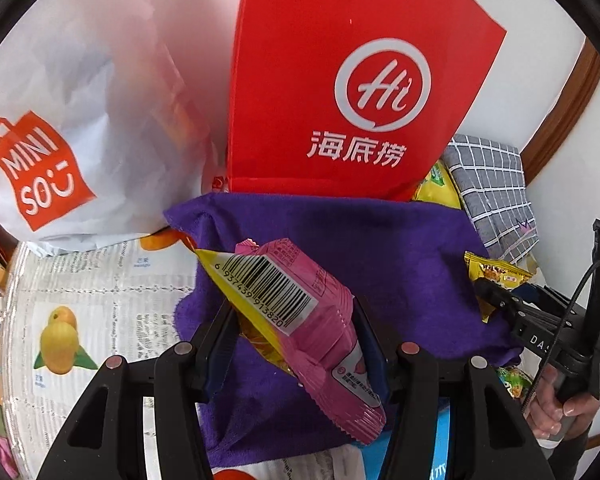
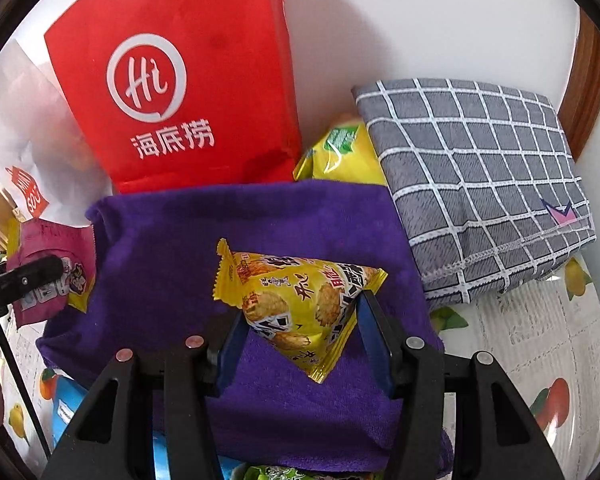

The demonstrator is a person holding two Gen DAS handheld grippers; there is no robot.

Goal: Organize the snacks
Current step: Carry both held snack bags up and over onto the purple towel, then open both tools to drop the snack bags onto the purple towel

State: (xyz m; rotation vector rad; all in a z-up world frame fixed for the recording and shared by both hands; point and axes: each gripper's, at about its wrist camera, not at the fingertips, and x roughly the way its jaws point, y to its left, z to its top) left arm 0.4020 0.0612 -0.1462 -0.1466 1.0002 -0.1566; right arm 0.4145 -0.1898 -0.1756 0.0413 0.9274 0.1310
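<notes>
My left gripper (image 1: 294, 320) is shut on a pink and yellow snack packet (image 1: 300, 320) with a barcode, held above a purple towel (image 1: 400, 260). My right gripper (image 2: 300, 316) is shut on a yellow cracker packet (image 2: 296, 304) above the same purple towel (image 2: 172, 248). The right gripper and its yellow packet (image 1: 496, 276) show at the right of the left wrist view. The pink packet (image 2: 52, 264) shows at the left of the right wrist view. A red Haidilao paper bag (image 1: 340, 80) stands upright behind the towel, also in the right wrist view (image 2: 188, 80).
A white Miniso bag (image 1: 72, 120) stands left of the red bag. A folded grey checked cloth (image 2: 472, 184) lies at the right, with a yellow-green snack bag (image 2: 340, 152) beside it. A fruit-print tablecloth (image 1: 92, 312) covers the table. More snack packets lie under the towel's near edge.
</notes>
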